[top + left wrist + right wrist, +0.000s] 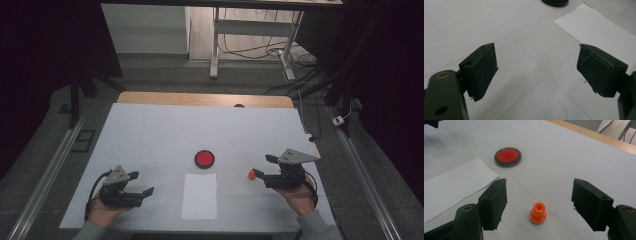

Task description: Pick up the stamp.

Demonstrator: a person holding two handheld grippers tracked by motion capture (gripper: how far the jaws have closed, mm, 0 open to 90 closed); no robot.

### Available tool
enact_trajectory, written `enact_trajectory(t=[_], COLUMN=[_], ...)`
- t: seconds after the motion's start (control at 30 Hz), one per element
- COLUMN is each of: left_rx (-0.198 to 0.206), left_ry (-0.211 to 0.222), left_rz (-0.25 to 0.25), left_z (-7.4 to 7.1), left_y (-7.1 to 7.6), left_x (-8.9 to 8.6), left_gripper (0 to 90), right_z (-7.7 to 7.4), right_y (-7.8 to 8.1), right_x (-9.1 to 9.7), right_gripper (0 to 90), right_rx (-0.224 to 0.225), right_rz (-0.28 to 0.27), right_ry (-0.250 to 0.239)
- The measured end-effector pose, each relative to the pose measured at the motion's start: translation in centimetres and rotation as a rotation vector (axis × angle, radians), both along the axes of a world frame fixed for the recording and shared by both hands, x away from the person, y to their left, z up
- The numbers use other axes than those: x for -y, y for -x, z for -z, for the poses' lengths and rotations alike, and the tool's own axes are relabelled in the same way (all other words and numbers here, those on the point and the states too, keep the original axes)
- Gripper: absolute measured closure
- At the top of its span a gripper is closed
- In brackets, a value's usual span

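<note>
Right gripper view shows the right gripper (539, 202) spread wide around the orange stamp (538, 213), near the red pad (507, 157). Next, squeeze it gently. Left gripper (536, 70) waits, spread apart.

High view: overhead, far. Gripper views: low, close; all share paper sheet (199, 196) (596, 27) (454, 185).

No text, label, brand, number or sign can be read on the blank white paper sheet (199, 196), the round red disc with a black rim (204, 159) or the small orange plastic piece (538, 213).
</note>
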State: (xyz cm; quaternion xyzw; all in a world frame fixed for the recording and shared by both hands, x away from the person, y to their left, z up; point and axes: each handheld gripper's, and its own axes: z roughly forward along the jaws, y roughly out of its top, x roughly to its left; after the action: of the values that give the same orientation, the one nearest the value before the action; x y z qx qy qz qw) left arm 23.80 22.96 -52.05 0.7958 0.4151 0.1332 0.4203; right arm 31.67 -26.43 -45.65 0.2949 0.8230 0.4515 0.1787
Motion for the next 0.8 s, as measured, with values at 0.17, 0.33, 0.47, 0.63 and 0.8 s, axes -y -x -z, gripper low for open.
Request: enact_trajectory(t=[0.17,0.33,0.47,0.63,0.8], left_rx=[0.003,0.000,0.007,0.000,-0.001], left_ry=[0.003,-0.001,-0.005,-0.007,-0.006], left_rz=[-0.001,-0.006,-0.016,-0.018,-0.019], left_z=[0.0,0.1,0.1,0.2,0.2], left_y=[0.1,0.0,0.1,0.1,0.3], left_x=[0.0,0.0,0.0,-0.1,-0.2], left_gripper=[16.7,16.8,17.2,17.2,17.2], right_z=[0.1,1.0,1.8,2.5,2.9], right_y=[-0.5,-1.0,-1.5,-1.8,-1.9], right_x=[-0.8,-1.6,-2.0,-2.0,-1.9], right_gripper=[28.4,29.4,29.9,31.1,32.2], right_rx=[-0.006,-0.021,-0.037,-0.054,-0.067], right_rz=[-0.005,-0.006,-0.020,-0.013,-0.002], right_ry=[0.012,0.023,0.075,0.079,0.078])
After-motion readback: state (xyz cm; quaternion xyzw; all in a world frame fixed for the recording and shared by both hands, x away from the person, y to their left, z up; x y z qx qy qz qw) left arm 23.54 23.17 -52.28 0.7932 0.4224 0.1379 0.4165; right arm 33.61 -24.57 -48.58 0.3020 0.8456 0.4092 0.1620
